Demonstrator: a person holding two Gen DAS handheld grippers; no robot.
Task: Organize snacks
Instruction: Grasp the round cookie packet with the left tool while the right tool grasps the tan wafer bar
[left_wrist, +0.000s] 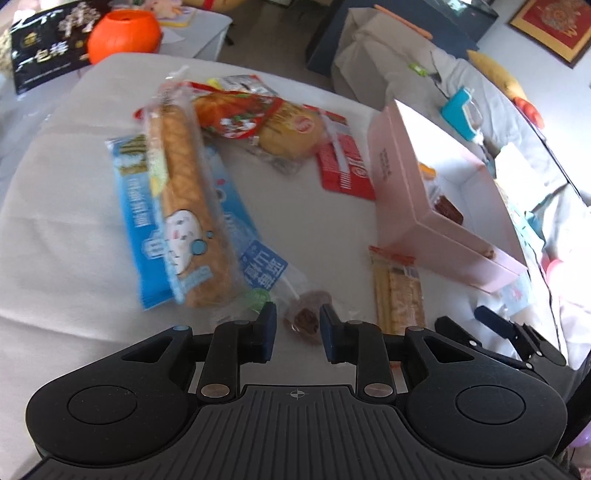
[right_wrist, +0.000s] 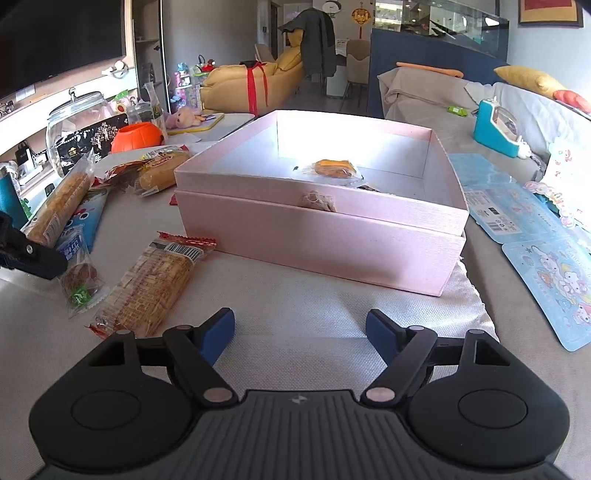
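Fingers of the left gripper (left_wrist: 298, 330) stand apart around a small brown snack packet (left_wrist: 304, 319); the right gripper (right_wrist: 300, 334) gapes empty before the pink box (right_wrist: 317, 236).

Right gripper (right_wrist: 300, 330), blue pads wide apart and holding nothing, hovers over the grey cloth-covered table (right_wrist: 295, 295) in front of an open pink cardboard box (right_wrist: 317, 243). Inside the box: a clear-wrapped orange pastry (right_wrist: 332, 168), w/ something dark beside it, prob. another snack. Left of the box lies a long clear-wrapped cracker pack (right_wrist: 151, 284), next to a small brown cookie packet (right_wrist: 79, 277).
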